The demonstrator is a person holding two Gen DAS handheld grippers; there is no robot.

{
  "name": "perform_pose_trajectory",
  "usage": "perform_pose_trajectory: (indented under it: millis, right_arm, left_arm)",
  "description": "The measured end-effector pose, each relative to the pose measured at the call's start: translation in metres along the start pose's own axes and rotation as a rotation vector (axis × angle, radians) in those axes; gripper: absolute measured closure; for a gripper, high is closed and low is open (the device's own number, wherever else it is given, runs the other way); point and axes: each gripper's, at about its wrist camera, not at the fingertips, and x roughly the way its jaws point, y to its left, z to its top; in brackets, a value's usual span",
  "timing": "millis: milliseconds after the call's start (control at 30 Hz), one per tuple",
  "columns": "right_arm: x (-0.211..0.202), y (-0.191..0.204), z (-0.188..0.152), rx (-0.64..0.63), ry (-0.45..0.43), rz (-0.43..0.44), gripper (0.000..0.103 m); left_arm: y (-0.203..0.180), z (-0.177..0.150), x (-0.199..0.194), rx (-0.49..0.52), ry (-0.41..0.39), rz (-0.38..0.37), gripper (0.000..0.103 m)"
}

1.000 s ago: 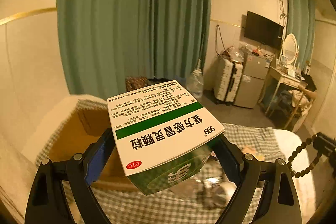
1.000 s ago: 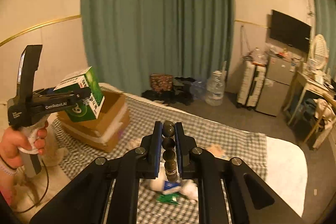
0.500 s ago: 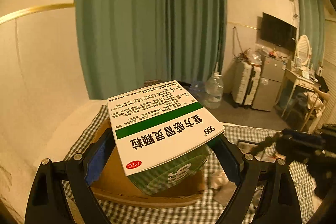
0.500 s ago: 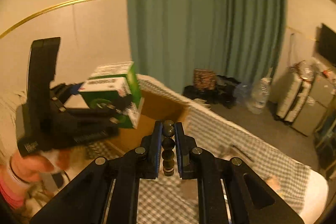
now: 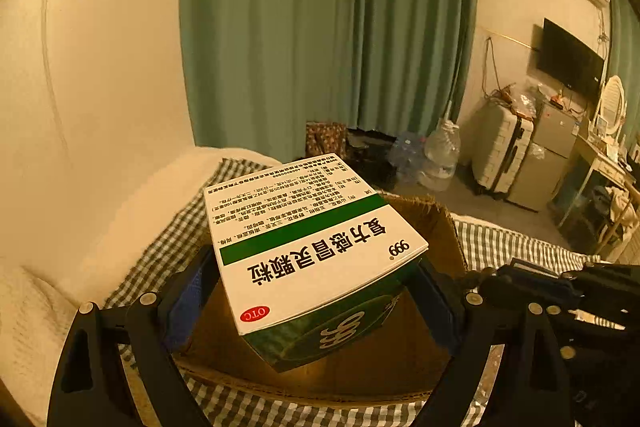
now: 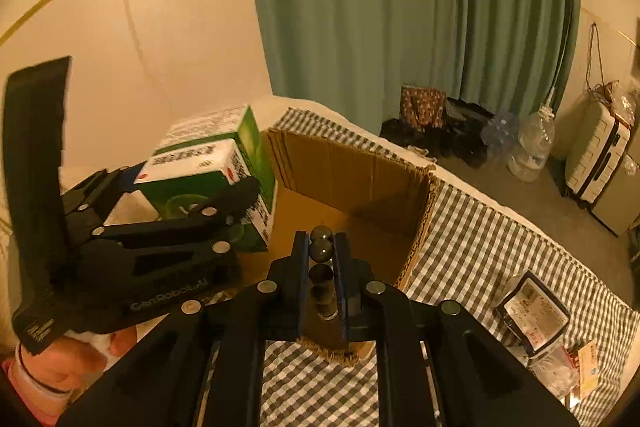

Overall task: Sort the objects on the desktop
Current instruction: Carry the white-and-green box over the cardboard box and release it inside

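My left gripper [image 5: 316, 301] is shut on a green and white medicine box [image 5: 308, 239] and holds it above the open cardboard box [image 5: 424, 367]. In the right wrist view the medicine box [image 6: 212, 167] hangs over the left edge of the cardboard box [image 6: 352, 179], with the left gripper [image 6: 224, 203] around it. My right gripper [image 6: 320, 251] is shut on a string of dark beads [image 6: 321, 247] and holds it over the near edge of the cardboard box. The right gripper also shows at the right of the left wrist view [image 5: 472, 281].
The cardboard box stands on a checked cloth [image 6: 480, 239]. A clear plastic case [image 6: 532, 311] and small packets [image 6: 584, 367] lie on the cloth at the right. A pale wall [image 5: 100, 87] is at the left and green curtains [image 6: 400, 7] hang behind.
Both grippers have moved left toward the cardboard box. The medicine box and the beads now hang over it. Both grips are unchanged.
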Motion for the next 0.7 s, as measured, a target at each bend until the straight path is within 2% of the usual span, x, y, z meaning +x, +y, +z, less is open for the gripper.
perform_pose_trajectory:
  millis: [100,133,167,200,233,267,500,600,633,700]
  right_arm:
    - [0.015,-0.004,-0.005,0.037,0.014,-0.015,0.091]
    - [0.018,-0.004,-0.005,0.045,0.011,-0.03,0.089]
    - [0.021,-0.005,-0.005,0.049,0.018,-0.037,0.074]
    - [0.024,-0.007,-0.005,0.056,0.035,-0.054,0.052]
    - [0.024,-0.01,-0.005,0.062,0.037,-0.077,0.043]
    - [0.02,-0.014,-0.007,0.065,0.025,-0.096,0.038]
    - [-0.018,-0.021,-0.018,0.004,-0.053,-0.165,0.038]
    - [-0.052,-0.033,-0.027,0.007,-0.147,-0.188,0.038]
    - [-0.064,-0.036,-0.03,0.013,-0.179,-0.2,0.035]
    - [-0.091,-0.041,-0.034,0.031,-0.241,-0.239,0.012]
  left_arm:
    - [-0.001,-0.004,0.009,-0.02,0.031,-0.004,0.006]
    - [-0.001,-0.006,0.012,-0.022,0.046,0.015,0.005]
    - [-0.003,-0.005,0.016,-0.021,0.058,0.04,0.002]
    - [-0.001,-0.007,0.018,-0.022,0.068,0.05,0.001]
    - [0.0,-0.008,0.017,-0.025,0.073,0.055,0.0]
    - [0.002,-0.009,0.017,-0.032,0.075,0.056,0.0]
    - [-0.004,-0.011,-0.004,-0.04,0.067,0.088,0.0]
    - [-0.016,-0.01,-0.02,0.012,0.056,0.077,0.0]
    - [-0.019,-0.01,-0.031,0.024,0.041,0.069,0.0]
    - [-0.028,-0.004,-0.053,0.035,0.006,0.056,0.0]
